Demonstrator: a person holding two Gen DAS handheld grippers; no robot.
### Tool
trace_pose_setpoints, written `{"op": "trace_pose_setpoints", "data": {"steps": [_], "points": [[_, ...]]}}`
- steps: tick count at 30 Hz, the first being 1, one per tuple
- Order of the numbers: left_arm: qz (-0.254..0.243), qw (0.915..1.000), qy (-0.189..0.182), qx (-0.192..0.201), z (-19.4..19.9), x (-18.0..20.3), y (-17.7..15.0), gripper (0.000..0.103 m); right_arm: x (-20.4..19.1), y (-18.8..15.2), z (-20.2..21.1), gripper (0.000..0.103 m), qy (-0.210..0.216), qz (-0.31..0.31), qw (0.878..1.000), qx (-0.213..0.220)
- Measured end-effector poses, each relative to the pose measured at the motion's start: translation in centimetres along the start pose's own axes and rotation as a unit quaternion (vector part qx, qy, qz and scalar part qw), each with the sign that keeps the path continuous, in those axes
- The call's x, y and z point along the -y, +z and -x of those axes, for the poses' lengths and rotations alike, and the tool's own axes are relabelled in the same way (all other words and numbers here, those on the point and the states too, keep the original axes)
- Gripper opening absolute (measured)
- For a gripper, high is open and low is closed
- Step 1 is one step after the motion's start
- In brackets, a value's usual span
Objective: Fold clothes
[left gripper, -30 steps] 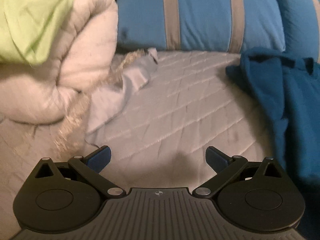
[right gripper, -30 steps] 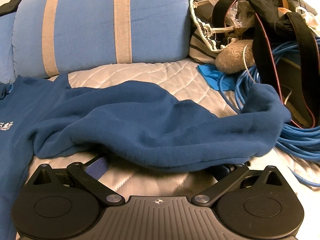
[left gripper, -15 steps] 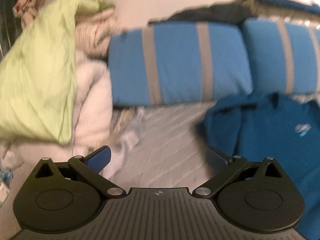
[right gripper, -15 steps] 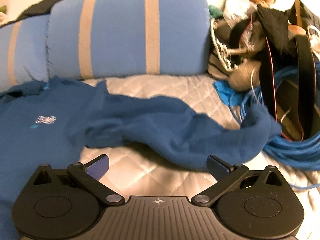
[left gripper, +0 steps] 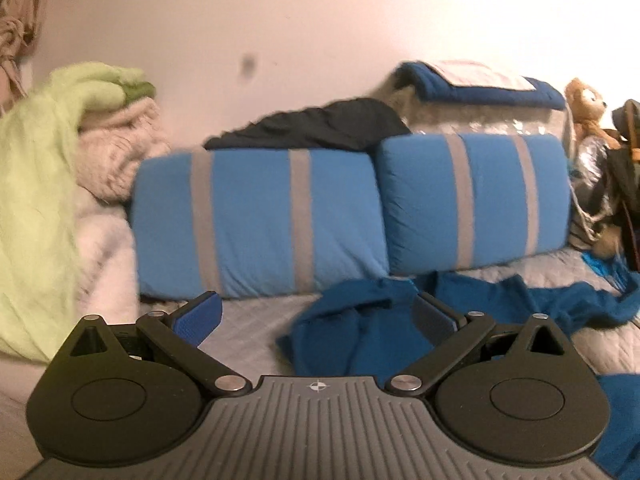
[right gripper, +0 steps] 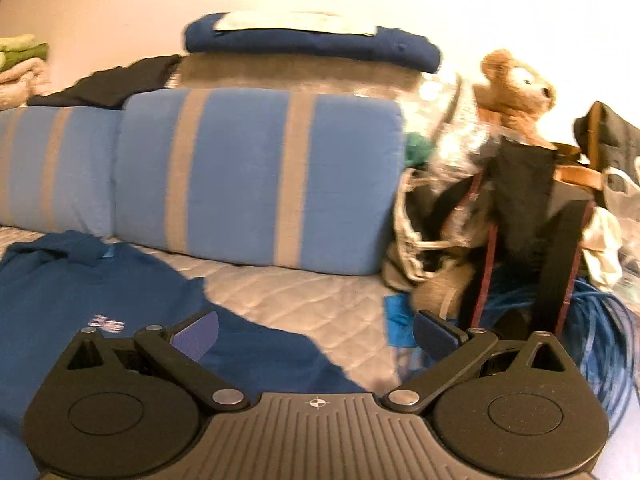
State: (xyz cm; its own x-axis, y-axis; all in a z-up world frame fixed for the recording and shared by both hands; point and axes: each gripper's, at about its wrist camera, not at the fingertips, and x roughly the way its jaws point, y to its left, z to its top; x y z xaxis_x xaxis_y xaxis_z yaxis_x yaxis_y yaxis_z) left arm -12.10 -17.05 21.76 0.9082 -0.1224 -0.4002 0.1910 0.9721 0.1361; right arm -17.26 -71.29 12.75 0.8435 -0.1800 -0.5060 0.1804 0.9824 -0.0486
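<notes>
A dark blue fleece sweatshirt (left gripper: 360, 332) lies spread on the quilted bed, one sleeve stretched to the right (left gripper: 580, 304). In the right wrist view its chest with a small white logo (right gripper: 106, 323) lies at the lower left. My left gripper (left gripper: 316, 316) is open and empty, raised above the bed in front of the sweatshirt's left side. My right gripper (right gripper: 316, 330) is open and empty, held above the sweatshirt's right part and the bare quilt (right gripper: 320, 300).
Two blue pillows with grey stripes (left gripper: 260, 220) (right gripper: 260, 176) stand against the wall, folded clothes on top (right gripper: 312, 40). A pile of green and cream bedding (left gripper: 40, 200) fills the left. A teddy bear (right gripper: 512, 88), bags and coiled blue cable (right gripper: 600, 320) crowd the right.
Both grippers have lifted up and back from the bed and tilted toward the wall. The right gripper's fingers, which were under the sleeve, are now clear of it.
</notes>
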Motion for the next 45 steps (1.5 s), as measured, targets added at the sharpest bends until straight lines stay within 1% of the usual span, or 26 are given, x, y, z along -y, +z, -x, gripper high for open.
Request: {"op": "trace_pose_setpoints", "data": {"steps": [1, 2, 4, 10, 12, 13, 15, 20, 21, 23, 26, 27, 29, 31, 32, 33, 34, 36, 38, 39, 41, 43, 44, 45], "points": [[0.001, 1.0000, -0.007, -0.003, -0.4, 0.5, -0.8, 0.103, 0.4, 0.6, 0.4, 0.103, -0.001, 0.001, 1.000, 0.004], [0.006, 0.9999, -0.011, -0.007, -0.8, 0.9, -1.6, 0.103, 0.9, 0.4, 0.4, 0.103, -0.001, -0.004, 1.000, 0.004], [0.015, 0.9995, -0.023, -0.017, -1.6, 1.7, -2.9, 0.103, 1.6, -1.5, -0.6, 0.103, -0.002, -0.024, 1.000, -0.010], [0.002, 0.9979, -0.058, -0.030, -2.9, 4.2, -6.1, 0.103, 2.4, -6.2, -2.9, 0.103, -0.032, -0.042, 0.998, -0.046], [0.000, 0.9978, -0.057, -0.034, -3.2, 5.0, -6.9, 0.103, 2.8, -7.1, -3.5, 0.101, -0.037, -0.056, 0.996, -0.052], [0.001, 0.9978, -0.056, -0.035, -3.3, 5.3, -7.3, 0.103, 3.2, -7.3, -3.8, 0.098, -0.038, -0.067, 0.996, -0.054], [0.004, 0.9974, -0.063, -0.036, -3.4, 5.5, -8.0, 0.103, 4.1, -7.7, -4.4, 0.089, -0.039, -0.089, 0.994, -0.058], [0.004, 0.9967, -0.058, -0.057, -4.3, 6.0, -8.6, 0.103, 6.1, -8.5, -5.9, 0.081, -0.042, -0.144, 0.986, -0.069], [0.005, 0.9964, -0.058, -0.061, -4.5, 6.1, -8.7, 0.103, 6.6, -8.6, -6.2, 0.079, -0.042, -0.157, 0.984, -0.069], [0.006, 0.9957, -0.057, -0.073, -4.9, 6.2, -9.0, 0.103, 7.5, -8.6, -7.0, 0.078, -0.040, -0.192, 0.978, -0.066], [-0.006, 0.9952, -0.047, -0.086, -5.3, 6.9, -9.4, 0.103, 8.5, -8.5, -8.7, 0.075, -0.043, -0.231, 0.970, -0.070], [-0.010, 0.9955, -0.043, -0.083, -5.2, 7.0, -9.4, 0.103, 8.8, -8.5, -9.5, 0.071, -0.047, -0.241, 0.967, -0.073], [-0.023, 0.9957, -0.040, -0.080, -5.0, 7.2, -9.5, 0.103, 9.2, -8.6, -10.9, 0.066, -0.057, -0.254, 0.962, -0.081], [-0.030, 0.9956, -0.040, -0.079, -4.9, 7.3, -9.5, 0.103, 9.4, -8.9, -12.3, 0.051, -0.064, -0.255, 0.960, -0.093], [-0.029, 0.9956, -0.039, -0.079, -4.9, 7.2, -9.5, 0.103, 9.4, -8.9, -12.8, 0.033, -0.065, -0.256, 0.959, -0.098], [-0.029, 0.9956, -0.039, -0.080, -4.9, 7.2, -9.5, 0.103, 9.3, -8.9, -13.2, 0.021, -0.064, -0.257, 0.959, -0.102], [-0.027, 0.9955, -0.040, -0.081, -5.0, 7.2, -9.4, 0.103, 9.0, -8.6, -13.3, 0.019, -0.061, -0.250, 0.961, -0.101], [-0.026, 0.9953, -0.042, -0.084, -5.1, 7.2, -9.3, 0.103, 7.5, -7.6, -12.9, 0.013, -0.051, -0.215, 0.971, -0.086], [-0.027, 0.9951, -0.044, -0.085, -5.1, 7.2, -9.3, 0.103, 6.0, -6.6, -12.5, 0.012, -0.041, -0.180, 0.980, -0.070], [-0.027, 0.9950, -0.044, -0.085, -5.1, 7.2, -9.3, 0.103, 5.2, -6.1, -12.3, 0.012, -0.026, -0.165, 0.984, -0.063], [-0.027, 0.9949, -0.046, -0.086, -5.2, 7.3, -9.3, 0.103, 3.5, -5.4, -11.8, 0.014, 0.038, -0.146, 0.987, -0.061], [-0.027, 0.9949, -0.046, -0.086, -5.2, 7.2, -9.2, 0.103, 1.9, -4.7, -11.3, 0.024, 0.106, -0.127, 0.984, -0.062], [-0.027, 0.9948, -0.046, -0.087, -5.2, 7.3, -9.2, 0.103, 1.3, -4.3, -11.0, 0.043, 0.135, -0.123, 0.981, -0.061], [-0.027, 0.9948, -0.046, -0.087, -5.2, 7.3, -9.2, 0.103, 1.1, -4.1, -10.7, 0.067, 0.151, -0.128, 0.979, -0.056]]}}
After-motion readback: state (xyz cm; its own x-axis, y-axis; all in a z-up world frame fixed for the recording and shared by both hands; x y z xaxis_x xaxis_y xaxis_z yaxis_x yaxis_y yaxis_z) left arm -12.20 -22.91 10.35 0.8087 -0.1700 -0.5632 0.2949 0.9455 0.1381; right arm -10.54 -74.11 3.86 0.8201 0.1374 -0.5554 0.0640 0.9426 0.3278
